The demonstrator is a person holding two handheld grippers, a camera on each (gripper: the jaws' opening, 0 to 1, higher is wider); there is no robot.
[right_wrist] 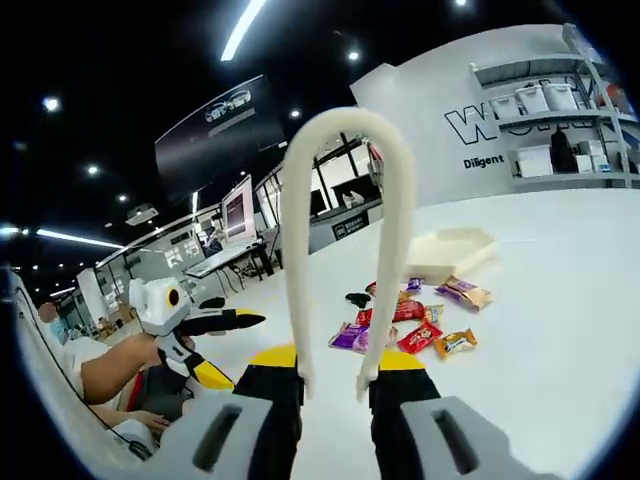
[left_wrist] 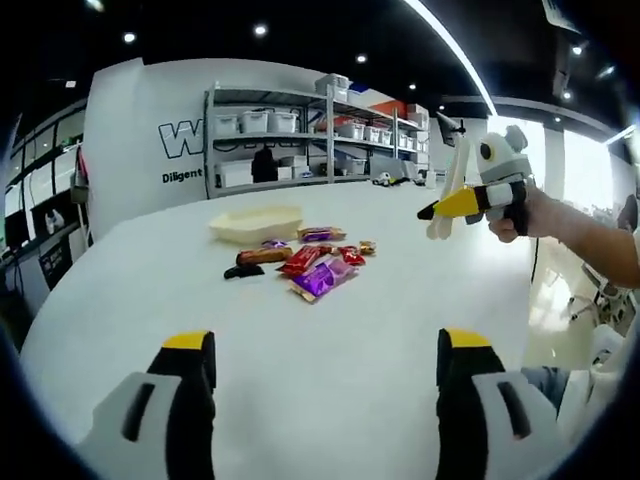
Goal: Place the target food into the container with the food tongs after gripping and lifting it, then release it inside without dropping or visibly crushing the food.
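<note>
left gripper (left_wrist: 325, 370) jaws apart, right gripper (right_wrist: 335, 372) clamping tongs (right_wrist: 345, 235)

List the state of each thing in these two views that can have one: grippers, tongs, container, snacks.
Left gripper: open, holding nothing, above the white table.
Right gripper: shut on the food tongs, held above the table.
Food tongs: gripped by their two tips, loop pointing away, carrying no food.
Cream container: upright, looks empty.
Wrapped snacks: lying loose on the table beside the container, untouched.

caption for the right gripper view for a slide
Right gripper holds cream food tongs above the white table, snack packets and container beyond.
</note>
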